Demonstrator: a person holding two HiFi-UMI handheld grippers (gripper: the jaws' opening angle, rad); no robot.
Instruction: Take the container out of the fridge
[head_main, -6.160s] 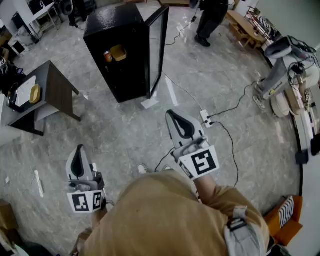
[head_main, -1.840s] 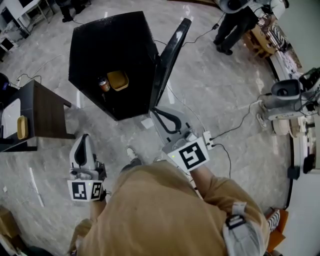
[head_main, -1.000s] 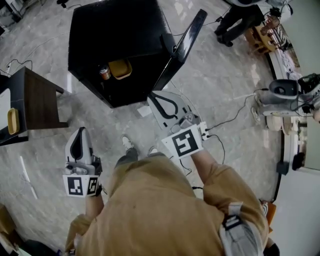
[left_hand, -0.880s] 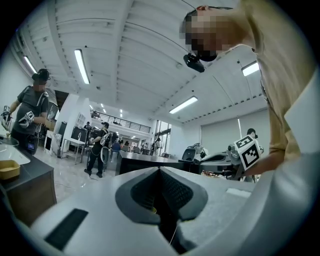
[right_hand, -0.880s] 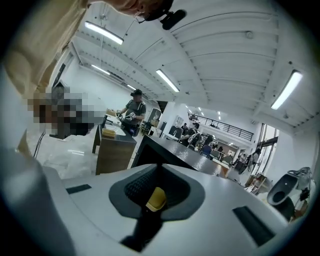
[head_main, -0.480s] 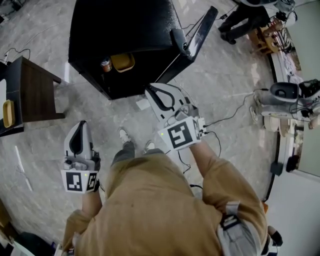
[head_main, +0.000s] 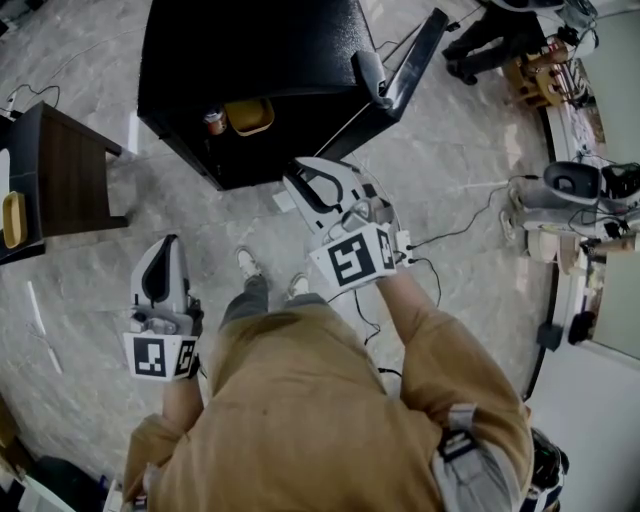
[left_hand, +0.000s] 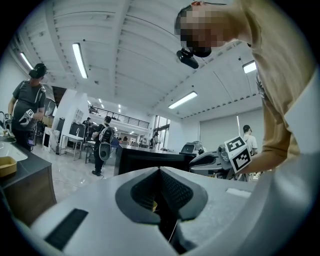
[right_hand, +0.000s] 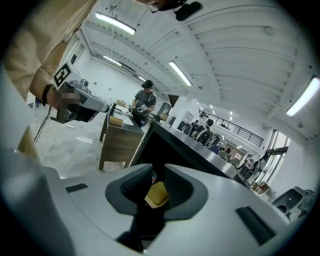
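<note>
I am facing the black fridge (head_main: 250, 50), which is standing on the floor with its door (head_main: 400, 75) swung open. A dark desk (head_main: 60, 170) is sitting off to its left. I am aiming my right hand-held gripper (head_main: 303, 183) at the open front; its jaws have just been opening to a moderate gap and are gripping nothing. My left hand-held gripper (head_main: 163, 248) is hanging back, jaws closed together and empty. The yellow container (head_main: 248, 116) is resting on a shelf inside the fridge, just beside a can (head_main: 213, 121).
</note>
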